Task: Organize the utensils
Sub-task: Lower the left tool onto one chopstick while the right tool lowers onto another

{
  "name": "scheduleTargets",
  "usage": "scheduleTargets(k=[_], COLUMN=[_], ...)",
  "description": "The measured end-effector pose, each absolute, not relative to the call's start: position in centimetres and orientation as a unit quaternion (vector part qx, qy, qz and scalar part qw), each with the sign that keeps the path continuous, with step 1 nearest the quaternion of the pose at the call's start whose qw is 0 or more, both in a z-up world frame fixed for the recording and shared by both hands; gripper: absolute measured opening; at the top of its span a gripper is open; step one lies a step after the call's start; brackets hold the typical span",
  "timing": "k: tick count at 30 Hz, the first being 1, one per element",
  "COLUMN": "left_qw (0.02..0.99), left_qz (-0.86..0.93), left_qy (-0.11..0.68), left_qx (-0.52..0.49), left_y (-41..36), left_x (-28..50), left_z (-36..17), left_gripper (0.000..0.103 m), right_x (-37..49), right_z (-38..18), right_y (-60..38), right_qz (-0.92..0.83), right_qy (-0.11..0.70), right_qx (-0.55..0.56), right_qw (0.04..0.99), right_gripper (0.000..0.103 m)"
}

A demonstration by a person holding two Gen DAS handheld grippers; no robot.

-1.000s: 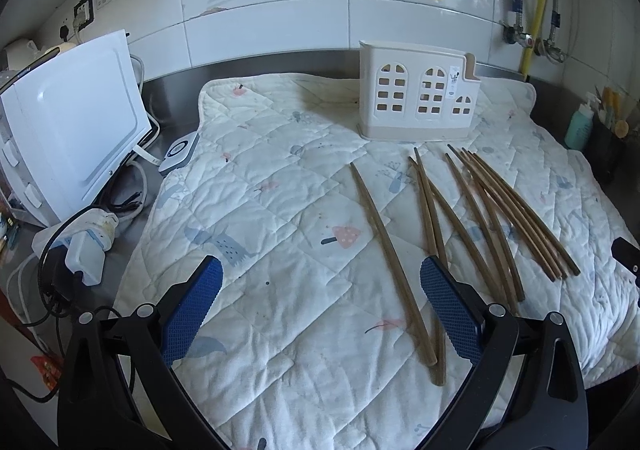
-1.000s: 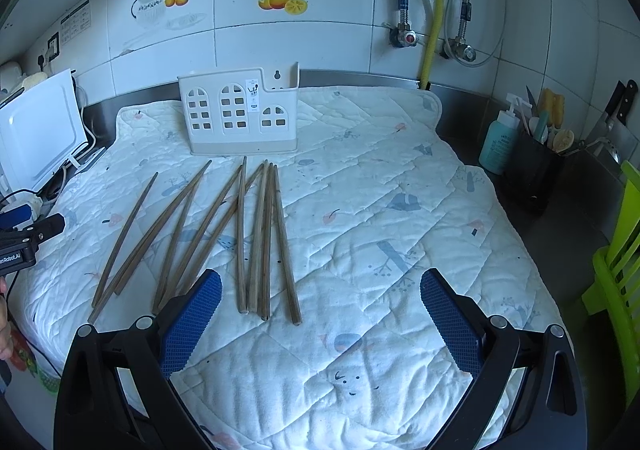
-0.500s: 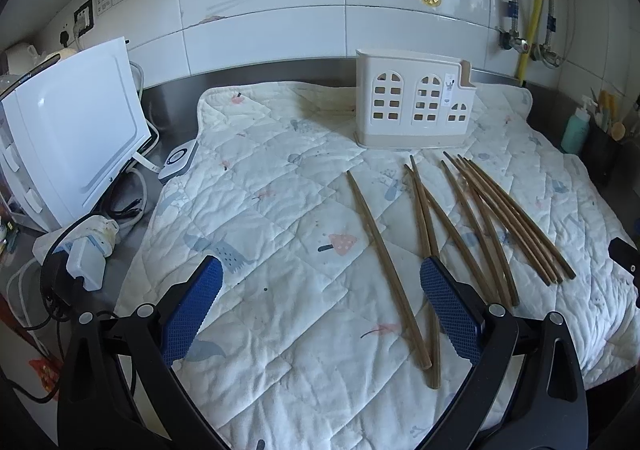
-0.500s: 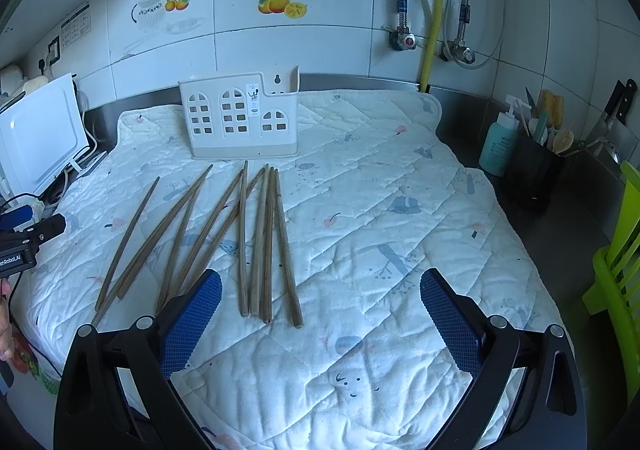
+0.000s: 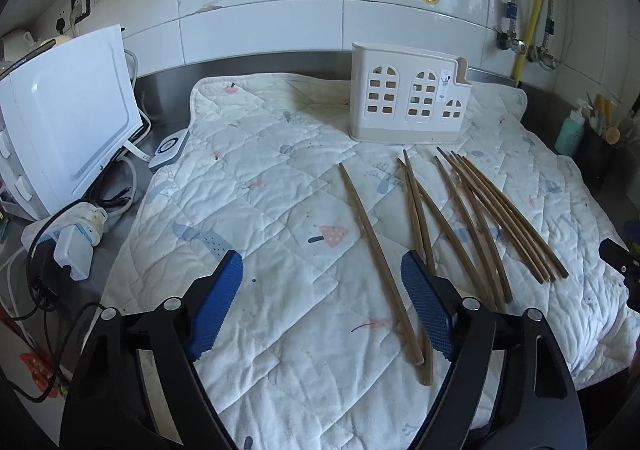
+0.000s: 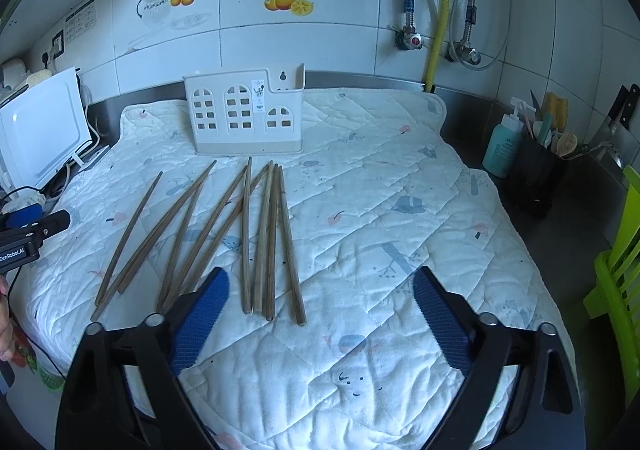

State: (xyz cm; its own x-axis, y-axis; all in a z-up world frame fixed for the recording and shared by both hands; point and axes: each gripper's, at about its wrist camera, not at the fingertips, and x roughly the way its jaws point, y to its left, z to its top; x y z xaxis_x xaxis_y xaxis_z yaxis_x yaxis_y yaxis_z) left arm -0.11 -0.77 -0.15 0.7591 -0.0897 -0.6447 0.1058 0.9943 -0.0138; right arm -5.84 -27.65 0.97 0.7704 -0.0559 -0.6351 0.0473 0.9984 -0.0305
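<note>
Both grippers stand with jaws wide apart and nothing between them: my left gripper (image 5: 322, 302) hangs low over the near left part of the quilted mat (image 5: 256, 210), my right gripper (image 6: 320, 314) low over the near middle of it. Largest item noted: the mat covers most of the steel counter, its front edge falling away just under both tools. A white appliance (image 5: 68, 122) with trailing cables stands off the mat's left side; a black utensil pot (image 6: 538, 174) and a green bottle (image 6: 502, 146) stand off its right side. At the back, upright and close to the wall, sits the white holder (image 6: 244, 118) with window cut-outs, mouth upward. Loose chopsticks (image 6: 256, 238) lie flat on the mat between the holder and my tools, fanned, long axes running roughly from me toward the holder. From the left gripper they lie ahead and to the right, and the leftmost single stick (image 5: 376, 250) ends just inside its right pad (image 5: 426, 310). From the right gripper the tight rightmost bundle ends directly ahead, between the pads. I judge either hand well placed, the right for the bundle. Bare mat right of the bundle gives clear working room; the crossing sticks on the left leave less.
</note>
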Motion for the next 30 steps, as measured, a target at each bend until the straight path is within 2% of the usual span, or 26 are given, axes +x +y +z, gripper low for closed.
scheduleTargets(k=[3, 6, 11, 14, 16, 26, 28, 30], left_qw=[0.931, 0.925, 0.911, 0.906, 0.903, 0.893, 0.891, 0.892], left_qz=[-0.068, -0.078, -0.101, -0.107, -0.109, -0.124, -0.119, -0.115], left_qy=[0.357, 0.372, 0.399, 0.410, 0.416, 0.433, 0.439, 0.438], left_qx=[0.007, 0.007, -0.004, -0.008, -0.012, -0.022, -0.017, -0.006], left_y=[-1.1, -1.6, -2.4, -2.7, -2.9, -4.3, -4.5, -4.6], left_x=[0.0, 0.1, 0.7, 1.0, 1.3, 2.7, 3.1, 3.2], left_z=[-1.0, -2.1, -3.9, -4.6, -5.0, -5.7, -6.0, -6.2], left_gripper=[0.068, 0.062, 0.044, 0.037, 0.034, 0.025, 0.022, 0.020], right_x=[-5.7, -5.5, -5.0, -4.5, -4.2, -2.8, -2.5, -2.4], right_z=[0.4, -0.3, -1.4, -2.0, -2.4, -3.7, -3.9, -4.0], right_y=[-27.8, -27.8, -27.8, -27.9, -27.9, -27.9, -27.7, -27.6], right_qz=[-0.023, -0.015, -0.004, 0.001, 0.002, 0.012, 0.015, 0.018], right_qy=[0.346, 0.355, 0.371, 0.378, 0.384, 0.399, 0.401, 0.403], right_qx=[-0.001, 0.003, 0.009, 0.012, 0.012, 0.012, 0.011, 0.009], right_qw=[0.938, 0.935, 0.929, 0.926, 0.923, 0.917, 0.916, 0.915], right_gripper=[0.080, 0.072, 0.058, 0.051, 0.046, 0.037, 0.031, 0.030])
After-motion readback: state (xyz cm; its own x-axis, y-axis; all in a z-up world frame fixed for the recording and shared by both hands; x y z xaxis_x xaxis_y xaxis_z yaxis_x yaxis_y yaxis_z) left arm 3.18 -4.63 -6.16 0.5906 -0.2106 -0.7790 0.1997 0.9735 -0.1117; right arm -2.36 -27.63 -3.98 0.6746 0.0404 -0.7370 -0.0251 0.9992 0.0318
